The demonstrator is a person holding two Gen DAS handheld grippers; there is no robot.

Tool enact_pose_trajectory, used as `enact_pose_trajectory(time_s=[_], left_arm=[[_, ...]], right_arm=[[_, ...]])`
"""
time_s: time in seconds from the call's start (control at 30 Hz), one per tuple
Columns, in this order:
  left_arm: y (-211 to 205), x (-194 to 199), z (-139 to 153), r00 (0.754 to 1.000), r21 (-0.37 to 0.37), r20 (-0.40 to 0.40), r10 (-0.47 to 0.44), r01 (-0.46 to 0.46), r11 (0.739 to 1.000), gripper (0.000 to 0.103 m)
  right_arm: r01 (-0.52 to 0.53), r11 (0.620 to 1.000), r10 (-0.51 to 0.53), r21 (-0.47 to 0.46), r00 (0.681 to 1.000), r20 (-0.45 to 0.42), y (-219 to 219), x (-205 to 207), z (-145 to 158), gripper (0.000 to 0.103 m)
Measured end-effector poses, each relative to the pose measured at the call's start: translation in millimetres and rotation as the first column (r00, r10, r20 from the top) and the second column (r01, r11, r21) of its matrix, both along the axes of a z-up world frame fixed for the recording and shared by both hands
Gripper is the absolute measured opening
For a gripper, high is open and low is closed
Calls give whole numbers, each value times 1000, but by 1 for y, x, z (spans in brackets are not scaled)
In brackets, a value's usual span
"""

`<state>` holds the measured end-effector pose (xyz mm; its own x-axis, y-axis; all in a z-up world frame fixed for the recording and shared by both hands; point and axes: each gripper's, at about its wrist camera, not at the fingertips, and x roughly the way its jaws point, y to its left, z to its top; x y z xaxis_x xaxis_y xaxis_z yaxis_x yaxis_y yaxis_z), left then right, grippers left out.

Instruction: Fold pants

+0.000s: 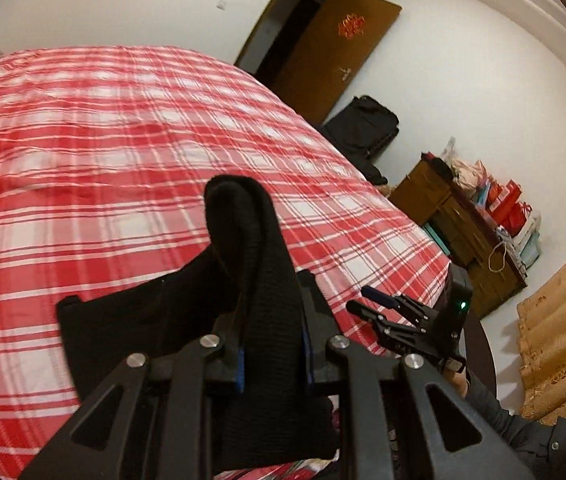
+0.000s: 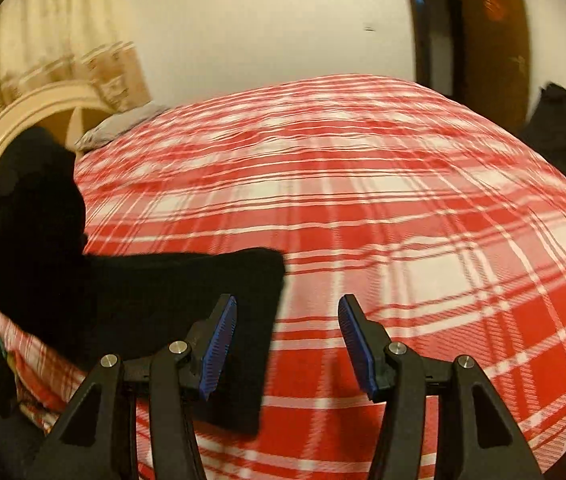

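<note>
Your left gripper (image 1: 273,364) is clamped on a bunched fold of the black pants (image 1: 251,264), lifted over the bed's near edge; your right gripper (image 2: 287,340) hangs empty, jaws apart. Catch the loose trailing cloth with it before laying flat. Red plaid bedspread (image 1: 123,140); brown door (image 1: 335,52) ajar behind.

The left gripper (image 1: 273,364) is clamped on black pants (image 1: 259,280), pointing downward. To its right, the right gripper (image 2: 287,344) hangs with jaws apart, nothing between the pads (image 2: 219,344).
</note>
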<state>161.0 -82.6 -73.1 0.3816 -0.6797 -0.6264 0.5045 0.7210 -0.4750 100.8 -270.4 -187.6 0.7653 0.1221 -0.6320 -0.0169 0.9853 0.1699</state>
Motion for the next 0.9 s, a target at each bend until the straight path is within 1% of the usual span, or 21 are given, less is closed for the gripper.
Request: enact_pose_trajectory(time_s=[0.1, 0.17, 0.23, 0.3, 0.43, 0.5, 0.57, 0.67, 0.7, 0.73, 0.87, 0.9], left_arm=[[-26, 5, -7, 999, 16, -21, -33, 33, 999, 21], [-42, 8, -15, 998, 34, -37, -55, 57, 998, 21], [-57, 11, -23, 997, 69, -44, -70, 73, 995, 21], [-71, 15, -38, 995, 105, -67, -78, 85, 991, 21], [-87, 20, -62, 991, 137, -112, -79, 94, 986, 21], [-93, 20, -71, 989, 152, -124, -83, 102, 983, 21], [-97, 21, -74, 986, 150, -138, -89, 110, 983, 22], [-101, 20, -71, 985, 134, -140, -103, 122, 983, 28], [-102, 17, -67, 984, 121, -133, -117, 133, 984, 31], [-103, 13, -61, 985, 114, -116, -129, 142, 983, 35], [-100, 1, -40, 987, 71, -55, -153, 156, 985, 37], [-95, -3, -34, 988, 67, -29, -151, 152, 986, 40]], right_arm=[[33, 999, -33, 20, 999, 3, -11, 0, 0, 56], [37, 999, -37, 21, 999, 2, -13, 1, 0, 56], [37, 999, -37, 21, 999, -3, -13, 1, -1, 57], [32, 999, -32, 21, 999, -8, -14, 4, -4, 57], [23, 1000, -22, 14, 1000, -21, -10, 6, -8, 57], [23, 1000, -22, 12, 999, -23, -11, 6, -10, 57], [24, 1000, -24, 14, 999, -26, -12, 6, -11, 57], [37, 999, -36, 17, 999, -37, -15, 9, -16, 57], [42, 999, -41, 18, 998, -43, -16, 10, -19, 57], [47, 999, -46, 19, 998, -47, -17, 10, -21, 57], [52, 998, -51, 38, 998, -45, -19, 8, -21, 57], [48, 998, -46, 48, 998, -40, -19, 7, -20, 57]])
